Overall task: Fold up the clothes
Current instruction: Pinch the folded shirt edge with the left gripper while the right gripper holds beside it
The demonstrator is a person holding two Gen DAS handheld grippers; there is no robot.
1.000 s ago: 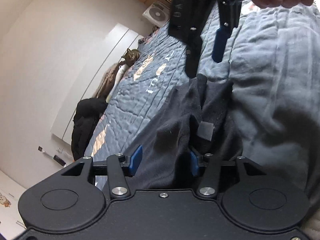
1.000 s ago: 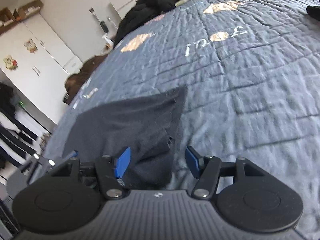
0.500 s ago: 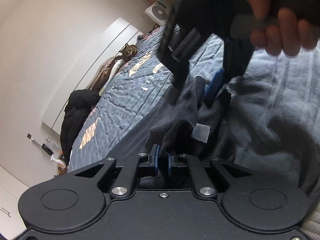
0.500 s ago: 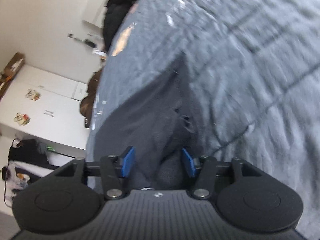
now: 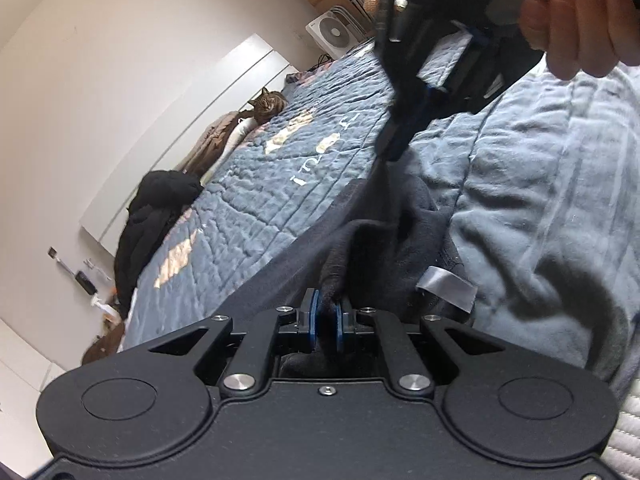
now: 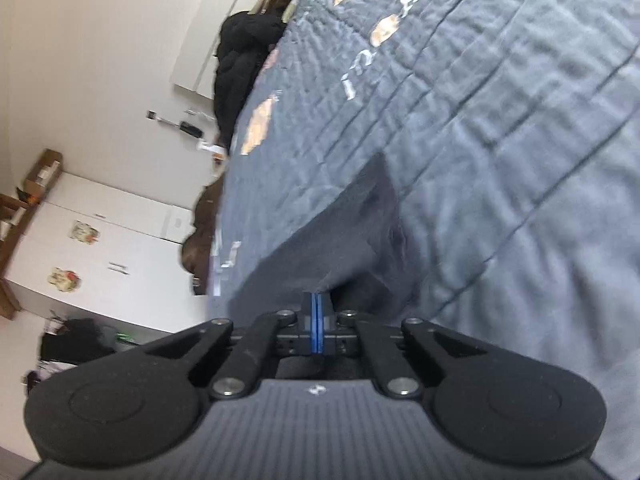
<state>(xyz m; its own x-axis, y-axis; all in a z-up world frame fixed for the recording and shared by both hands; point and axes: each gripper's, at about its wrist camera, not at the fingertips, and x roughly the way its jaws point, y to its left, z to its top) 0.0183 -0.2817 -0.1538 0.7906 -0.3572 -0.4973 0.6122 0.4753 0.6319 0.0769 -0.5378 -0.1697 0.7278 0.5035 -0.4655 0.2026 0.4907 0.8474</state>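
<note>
A dark garment point(image 5: 380, 248) with a grey label point(image 5: 446, 286) lies bunched on the blue-grey quilt point(image 5: 260, 200). My left gripper point(image 5: 326, 312) is shut on a raised fold at its near end. In the left wrist view a hand point(image 5: 576, 20) holds my right gripper point(image 5: 394, 148) over the garment's far end, tips down on a pulled-up corner. In the right wrist view the right gripper point(image 6: 316, 312) is closing, its blue pads together on a thin edge of the dark garment point(image 6: 340, 240), which spreads away over the quilt point(image 6: 500, 140).
A cat point(image 5: 268, 100) lies at the far end of the bed beside brown cloth. A black heap of clothes point(image 5: 160, 204) sits on the bed's left edge. A white fan point(image 5: 334, 34) stands by the far wall, and a white cupboard point(image 6: 100, 240) stands left of the bed.
Both grippers went from open to closed on the dark garment, the left first. The right gripper rolled and came down onto the garment's far corner.
</note>
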